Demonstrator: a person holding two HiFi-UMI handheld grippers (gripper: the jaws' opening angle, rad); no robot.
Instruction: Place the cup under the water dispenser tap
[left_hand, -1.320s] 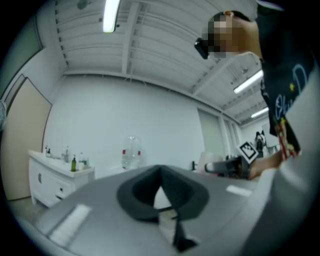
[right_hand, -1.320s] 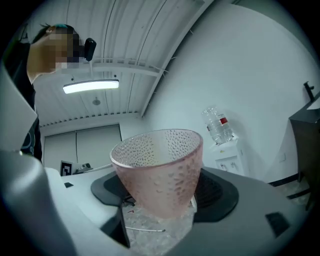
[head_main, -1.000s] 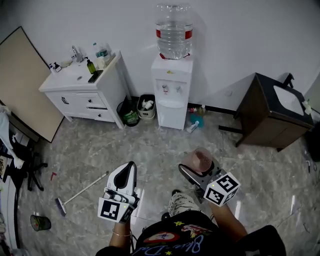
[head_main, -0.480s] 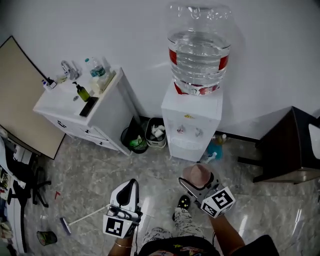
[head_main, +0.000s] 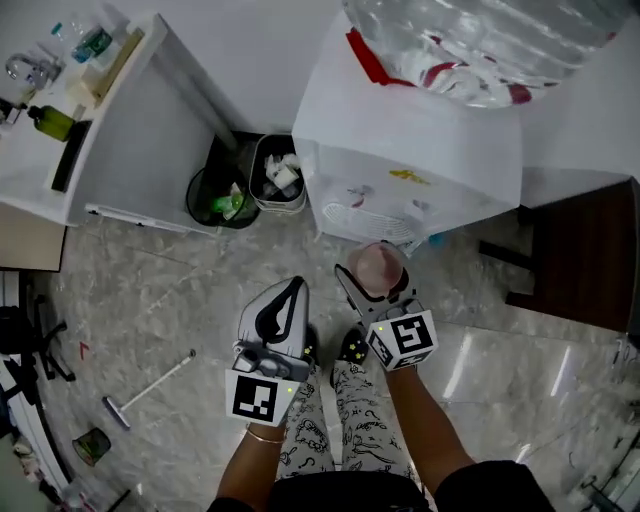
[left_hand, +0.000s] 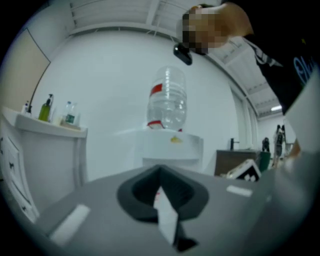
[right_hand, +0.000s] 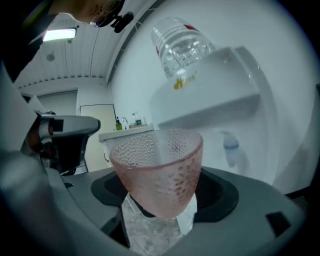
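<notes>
A pink dimpled cup (right_hand: 159, 172) sits upright between the jaws of my right gripper (right_hand: 162, 200), which is shut on it. In the head view the cup (head_main: 377, 268) is just in front of the white water dispenser (head_main: 410, 150), close below its tap recess. A blue tap (right_hand: 230, 146) shows to the right of the cup under the dispenser's overhang. The clear water bottle (right_hand: 182, 46) stands on top. My left gripper (head_main: 281, 312) hangs beside the right one, its jaws together with nothing in them; the dispenser (left_hand: 170, 147) lies ahead of it.
A white cabinet (head_main: 130, 130) with bottles stands left of the dispenser. Two bins (head_main: 250, 180) fill the gap between them. A dark wooden table (head_main: 590, 260) is at the right. A squeegee (head_main: 145, 390) lies on the marble floor at the left.
I have walked closer to the dispenser, which now fills the top of the head view. The right gripper has carried the cup forward, right up to the dispenser's front.
</notes>
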